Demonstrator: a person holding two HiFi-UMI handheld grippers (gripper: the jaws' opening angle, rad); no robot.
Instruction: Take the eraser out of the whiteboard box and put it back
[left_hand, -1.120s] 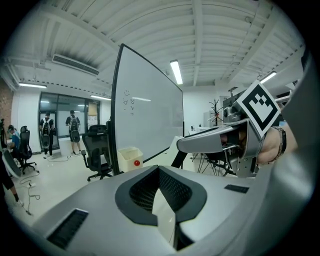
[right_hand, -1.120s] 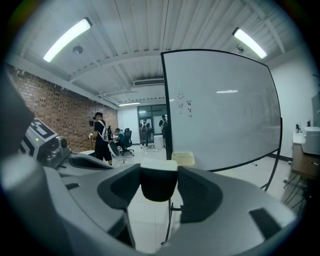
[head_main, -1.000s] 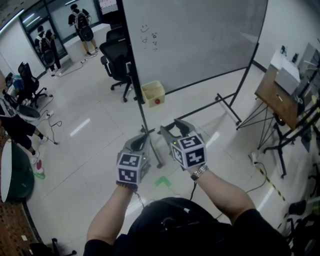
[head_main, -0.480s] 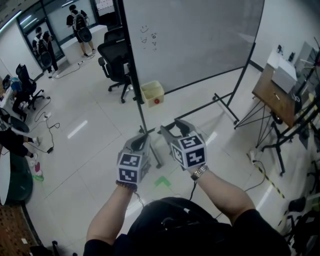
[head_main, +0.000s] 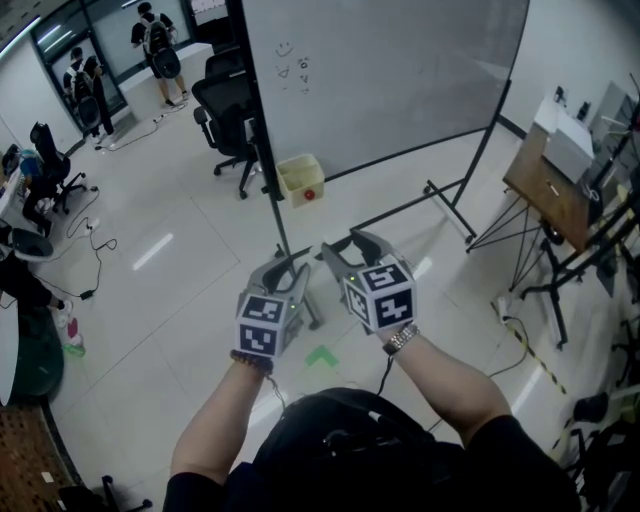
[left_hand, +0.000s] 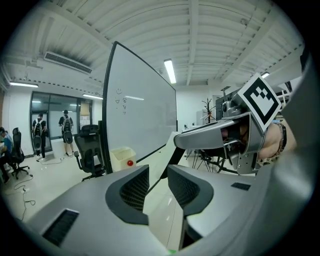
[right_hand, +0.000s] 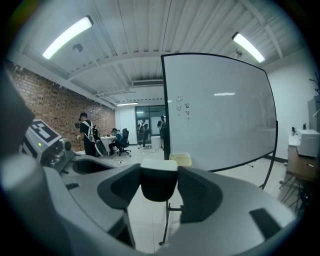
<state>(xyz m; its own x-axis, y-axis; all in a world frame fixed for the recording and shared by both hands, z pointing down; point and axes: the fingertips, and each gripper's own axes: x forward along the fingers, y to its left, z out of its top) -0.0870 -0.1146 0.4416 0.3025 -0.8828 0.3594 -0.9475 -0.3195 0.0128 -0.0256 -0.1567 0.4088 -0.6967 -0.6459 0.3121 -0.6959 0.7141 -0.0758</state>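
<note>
One black, white-topped eraser is clamped between the jaws of my right gripper. My left gripper, close alongside, has just been opening its jaws and holds nothing. The cream whiteboard box stands on open floor at the whiteboard's lower left corner, well ahead.

No words, brands or numbers are legible. The whiteboard bears a hand-drawn smiley and small marks, too small to read. The left cube and right cube carry black-and-white square markers. A green arrow marks the floor.
</note>
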